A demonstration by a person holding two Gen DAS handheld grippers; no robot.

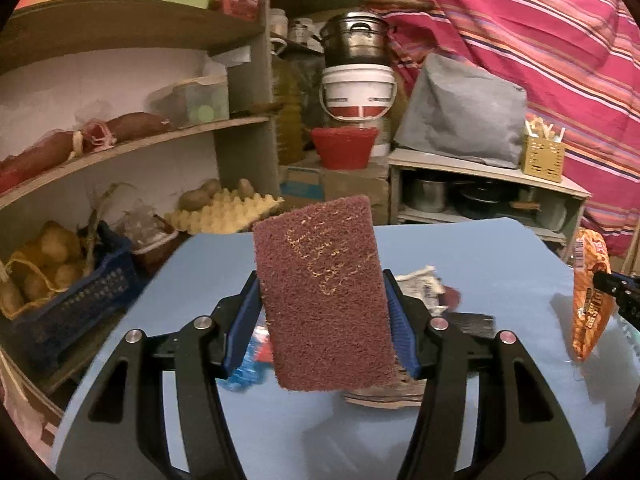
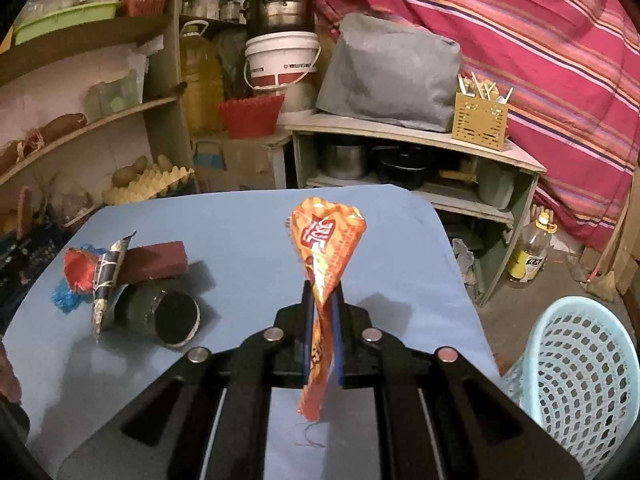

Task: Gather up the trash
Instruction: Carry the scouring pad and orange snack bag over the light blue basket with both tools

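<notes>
Blue surface [image 2: 240, 220], cluttered storeroom shelves behind.
Left tool [image 1: 322, 312] clamps upright maroon scouring pad [image 1: 320, 292]; right tool [image 2: 322, 320] pinched tight on crumpled orange snack wrapper [image 2: 326, 248], both above surface; pale blue basket [image 2: 580, 380] nearby.

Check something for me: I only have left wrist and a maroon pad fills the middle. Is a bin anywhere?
Observer: Yes. A light blue mesh basket sits beside the table's near right corner.
Operator: Right gripper's hold on the wrapper?
Observer: The right gripper is shut on the orange wrapper, pinching it mid-length with both ends free.
Operator: What's behind the scouring pad?
Observer: A dark can lies on its side, open mouth toward the camera, in front of a maroon block.
</notes>
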